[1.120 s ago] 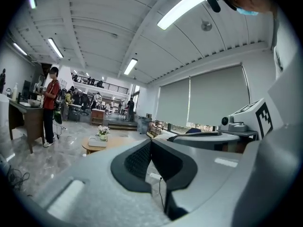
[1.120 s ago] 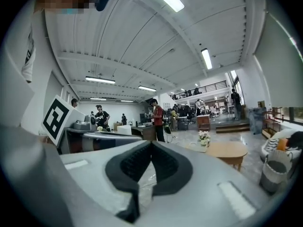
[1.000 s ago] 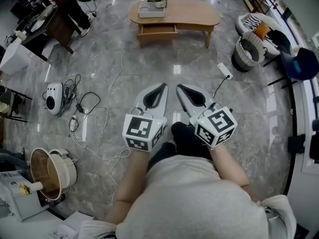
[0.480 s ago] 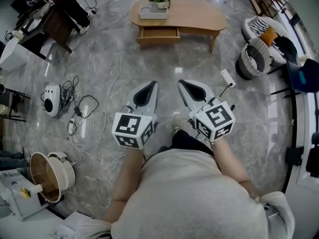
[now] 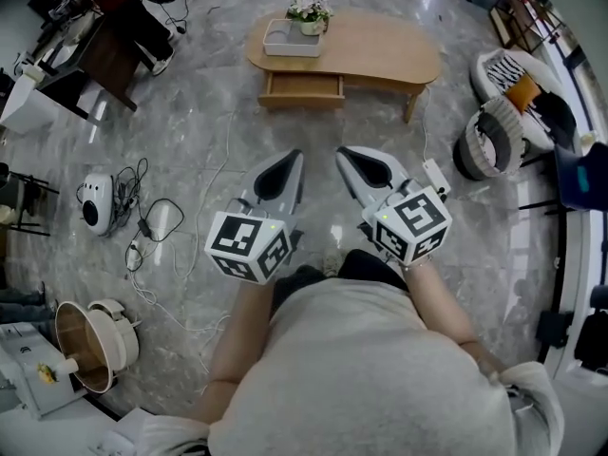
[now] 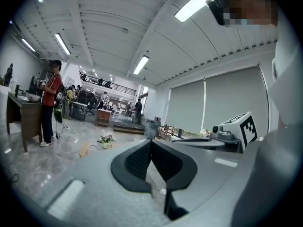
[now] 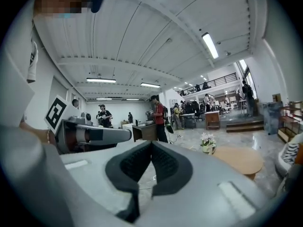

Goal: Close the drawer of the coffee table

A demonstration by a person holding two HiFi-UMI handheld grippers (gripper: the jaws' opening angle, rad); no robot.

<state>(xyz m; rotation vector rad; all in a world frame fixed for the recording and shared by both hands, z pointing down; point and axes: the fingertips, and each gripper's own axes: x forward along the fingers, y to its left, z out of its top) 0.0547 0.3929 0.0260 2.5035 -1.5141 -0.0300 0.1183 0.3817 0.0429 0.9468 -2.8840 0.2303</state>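
Observation:
The oval wooden coffee table (image 5: 380, 50) stands at the top of the head view, some way ahead of me. Its drawer (image 5: 304, 88) is pulled out from the left front. A white tray (image 5: 293, 41) and a flower pot (image 5: 311, 12) sit on the top above it. My left gripper (image 5: 294, 156) and right gripper (image 5: 342, 152) are held side by side over the marble floor, well short of the table. Both are shut with nothing between the jaws. The left gripper view shows the flower pot (image 6: 107, 141) far off. In the right gripper view the tabletop (image 7: 239, 160) lies at right.
Cables (image 5: 152, 218) and a small white device (image 5: 95, 202) lie on the floor at left, a power strip (image 5: 435, 177) at right. A woven basket (image 5: 489, 139) and a cushioned chair (image 5: 513, 69) stand right of the table. A round pot (image 5: 90, 335) sits lower left. People stand at desks beyond.
The person has stepped forward, so the coffee table is a little nearer and sits more to the right. Both grippers stay shut and side by side.

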